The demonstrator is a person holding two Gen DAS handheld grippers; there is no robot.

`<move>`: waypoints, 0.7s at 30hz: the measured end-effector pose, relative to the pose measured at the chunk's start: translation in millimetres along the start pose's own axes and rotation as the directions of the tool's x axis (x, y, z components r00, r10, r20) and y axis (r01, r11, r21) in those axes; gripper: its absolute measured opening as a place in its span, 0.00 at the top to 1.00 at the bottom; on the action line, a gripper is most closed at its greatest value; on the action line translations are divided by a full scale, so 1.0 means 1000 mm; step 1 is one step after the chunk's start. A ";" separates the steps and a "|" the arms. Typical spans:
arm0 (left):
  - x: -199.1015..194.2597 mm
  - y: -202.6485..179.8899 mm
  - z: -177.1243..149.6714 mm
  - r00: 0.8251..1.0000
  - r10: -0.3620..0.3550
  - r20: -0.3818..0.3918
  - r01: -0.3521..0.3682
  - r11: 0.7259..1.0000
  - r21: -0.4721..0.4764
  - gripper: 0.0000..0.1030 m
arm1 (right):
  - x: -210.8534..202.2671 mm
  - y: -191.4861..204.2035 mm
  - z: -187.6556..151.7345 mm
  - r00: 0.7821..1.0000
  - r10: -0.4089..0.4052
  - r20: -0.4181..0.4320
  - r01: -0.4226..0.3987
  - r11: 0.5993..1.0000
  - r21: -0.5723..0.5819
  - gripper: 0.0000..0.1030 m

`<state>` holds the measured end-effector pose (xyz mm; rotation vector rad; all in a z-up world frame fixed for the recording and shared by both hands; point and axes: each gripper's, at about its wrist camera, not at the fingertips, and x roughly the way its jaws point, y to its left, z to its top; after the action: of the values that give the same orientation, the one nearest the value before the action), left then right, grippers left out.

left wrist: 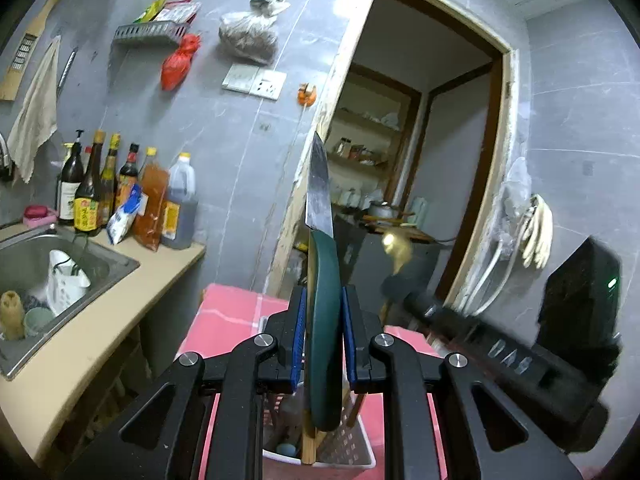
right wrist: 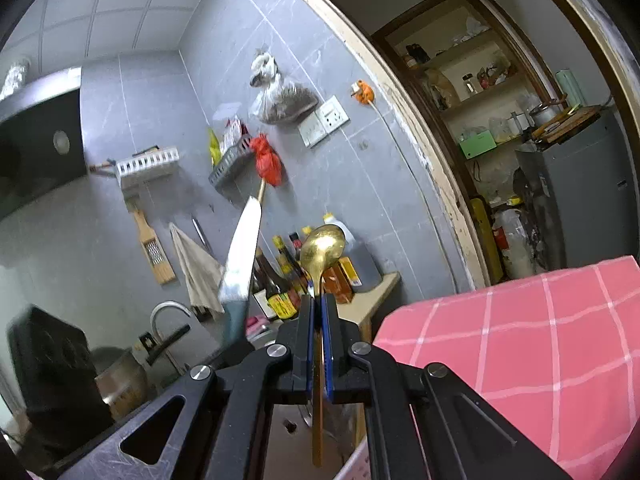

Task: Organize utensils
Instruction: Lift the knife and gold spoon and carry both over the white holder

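both utensils look to be mid-carry, lifted clear of the white perforated utensil holder (left wrist: pixel 352 446) that stands on the pink checked cloth (left wrist: pixel 228 312) below the left tool (left wrist: pixel 325 344); judging by the task, the step in hand is sorting pieces out of or between holders, and where each is bound is not shown. the left tool is narrowed onto the dark green handle of a knife (left wrist: pixel 320 200), its blue pads pressed to either side of the handle, blade standing up and pointing away toward the doorway. the right tool (right wrist: pixel 319 340) is nearly fully closed on the thin stem of a gold spoon (right wrist: pixel 322 246), bowl up, stem hanging down below the pads. in the right view the knife appears just to the left of the spoon, apart from it. the next move calls for keeping the blade away from the other hand's tool, then lowering each piece, handle or stem first, into its slot without catching the holder's rim. the sink (left wrist: pixel 60 264) and surface (left wrist: pixel 132 308) with bottles lie off to the left.
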<state>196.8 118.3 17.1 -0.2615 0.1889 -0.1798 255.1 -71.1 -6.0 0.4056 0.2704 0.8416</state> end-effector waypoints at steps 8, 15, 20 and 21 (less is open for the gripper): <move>-0.002 -0.009 -0.003 0.999 -0.044 0.031 0.042 0.998 0.055 0.87 | 0.003 0.001 -0.017 0.999 -0.047 -0.010 0.046 0.999 -0.015 0.96; -0.006 -0.004 -0.007 0.995 -0.076 0.061 0.072 0.995 0.062 0.87 | 0.004 0.003 -0.027 0.998 -0.061 -0.018 0.060 0.997 -0.042 0.96; -0.008 -0.004 -0.006 0.994 -0.082 0.072 0.077 0.995 0.065 0.87 | 0.005 0.004 -0.030 0.997 -0.069 -0.020 0.068 0.997 -0.038 0.96; -0.008 -0.004 -0.006 0.994 -0.083 0.074 0.078 0.995 0.066 0.87 | 0.005 0.004 -0.030 0.997 -0.071 -0.021 0.070 0.997 -0.039 0.96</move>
<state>187.3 114.8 13.7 -0.2131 0.0969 -0.2549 244.2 -57.3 -31.7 0.3488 0.2868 0.7814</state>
